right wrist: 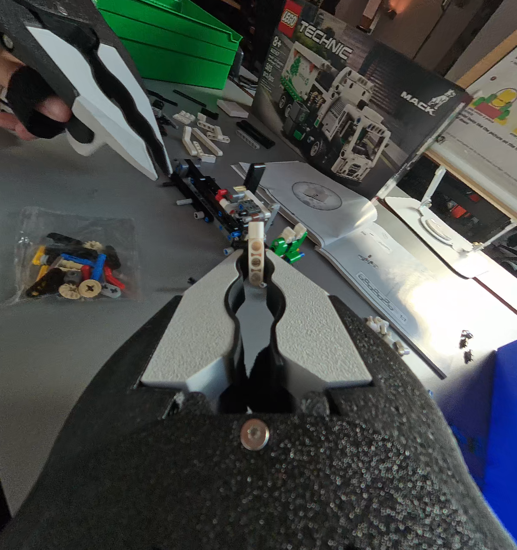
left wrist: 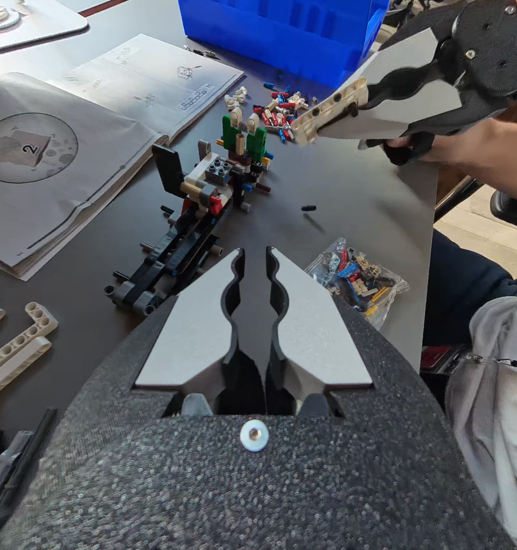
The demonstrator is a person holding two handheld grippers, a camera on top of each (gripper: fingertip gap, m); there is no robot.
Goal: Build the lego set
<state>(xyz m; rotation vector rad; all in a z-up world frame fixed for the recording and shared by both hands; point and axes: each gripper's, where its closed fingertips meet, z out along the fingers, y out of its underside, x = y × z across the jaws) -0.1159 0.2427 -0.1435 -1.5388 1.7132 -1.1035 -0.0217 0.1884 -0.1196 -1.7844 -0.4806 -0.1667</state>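
A white holed beam (right wrist: 255, 256) sat pinched in the right gripper's (right wrist: 254, 253) jaws, held above the tabletop (left wrist: 355, 193) just right of the half-built black chassis (left wrist: 173, 253). The left gripper (left wrist: 254, 253) hovered near it, jaws narrow and empty, a parts bag (left wrist: 358, 279) to its right.

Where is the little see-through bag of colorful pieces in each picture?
Left wrist view: the bag lies on the table at right of centre, just right of the left tool's tips.
Right wrist view: the bag lies at the left, well left of the right tool, which grips a white beam.
Shared landmark: the long black half-built model, beside the open booklet.
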